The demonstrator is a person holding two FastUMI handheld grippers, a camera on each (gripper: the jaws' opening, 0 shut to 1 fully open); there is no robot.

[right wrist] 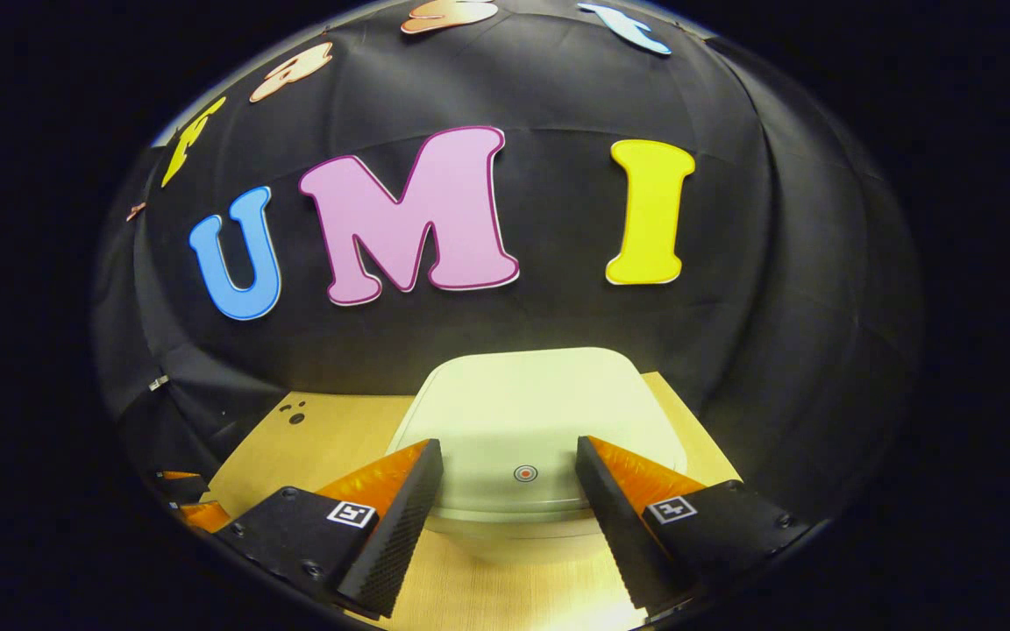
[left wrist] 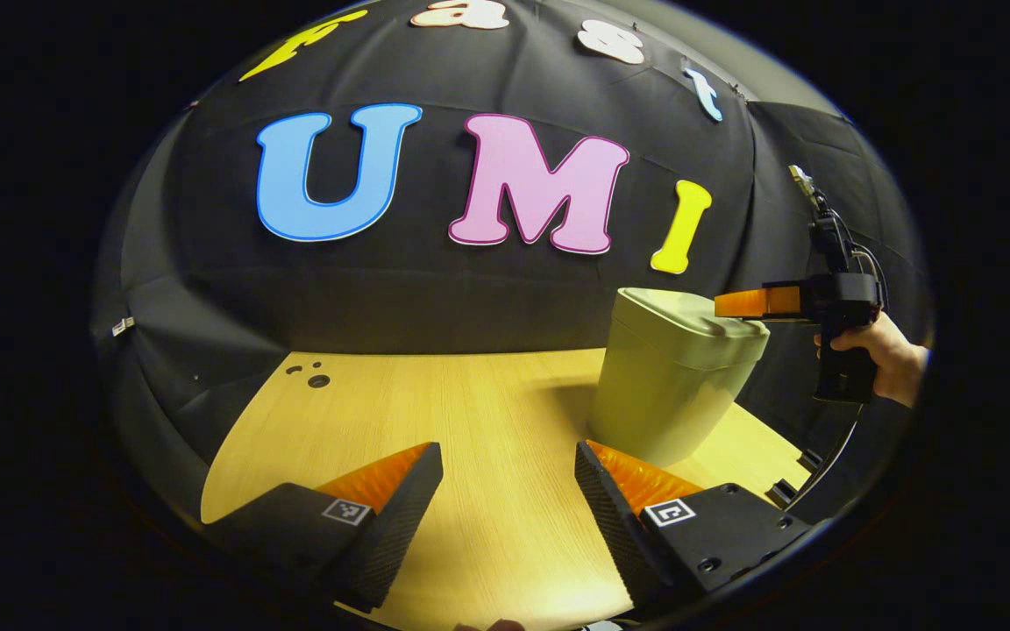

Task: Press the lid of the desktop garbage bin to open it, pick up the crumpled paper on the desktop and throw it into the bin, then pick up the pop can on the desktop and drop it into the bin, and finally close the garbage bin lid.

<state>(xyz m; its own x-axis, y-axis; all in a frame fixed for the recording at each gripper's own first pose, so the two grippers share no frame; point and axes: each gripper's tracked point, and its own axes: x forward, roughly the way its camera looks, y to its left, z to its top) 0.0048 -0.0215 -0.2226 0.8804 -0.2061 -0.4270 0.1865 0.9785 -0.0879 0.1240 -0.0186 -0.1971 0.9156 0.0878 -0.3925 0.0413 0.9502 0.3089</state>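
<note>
My left gripper (left wrist: pixel 509 478) hovers low over a pale wooden tabletop (left wrist: pixel 470 412), its jaws spread wide with nothing between them. To the right and a little farther stands a light green garbage bin (left wrist: pixel 667 386), lid closed. From the far right, a hand (left wrist: pixel 882 355) holds my right gripper (left wrist: pixel 737 303), whose tips sit at the lid's right edge. Small dark holes (left wrist: pixel 312 375) mark the tabletop's far left corner.

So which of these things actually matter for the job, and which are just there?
Part of the job:
- garbage bin, lid closed
- right tongs, open above the lid
- left tongs, open over the table

Just there:
- wooden table
- black cloth wall
</note>
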